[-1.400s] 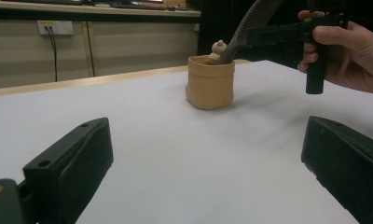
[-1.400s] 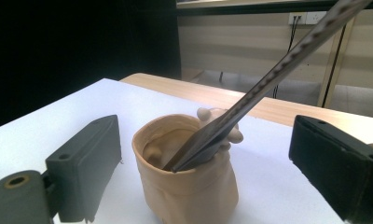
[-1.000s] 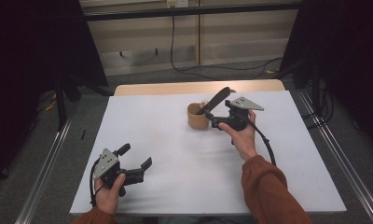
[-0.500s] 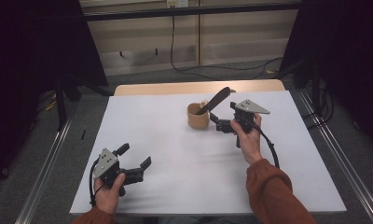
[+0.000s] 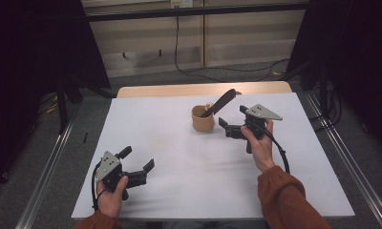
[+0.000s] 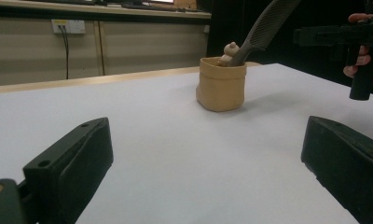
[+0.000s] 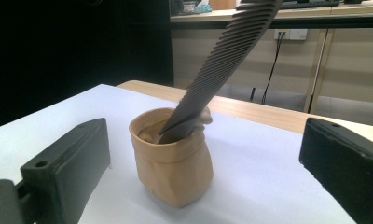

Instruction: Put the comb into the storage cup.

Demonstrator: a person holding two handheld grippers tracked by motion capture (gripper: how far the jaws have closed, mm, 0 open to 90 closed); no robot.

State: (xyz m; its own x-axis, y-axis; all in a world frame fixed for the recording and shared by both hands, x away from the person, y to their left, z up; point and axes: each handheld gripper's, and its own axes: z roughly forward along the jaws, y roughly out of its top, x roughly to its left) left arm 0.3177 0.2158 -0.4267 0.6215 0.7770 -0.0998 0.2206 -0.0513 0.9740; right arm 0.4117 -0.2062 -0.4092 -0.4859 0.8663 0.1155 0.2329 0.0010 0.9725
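The right gripper has backed away from the cup, jaws wide open and empty. The comb stays inside (job looks done). The left gripper rests open.

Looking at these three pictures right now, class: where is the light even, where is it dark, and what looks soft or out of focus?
High view: the white table is evenly lit, the room's sides fall into black. Left gripper view: the near jaws are soft, the tan pouch sharper, with a faint shadow to its right. Right gripper view: the comb is crisp, the jaws blur at the bottom edge, the left background is black.
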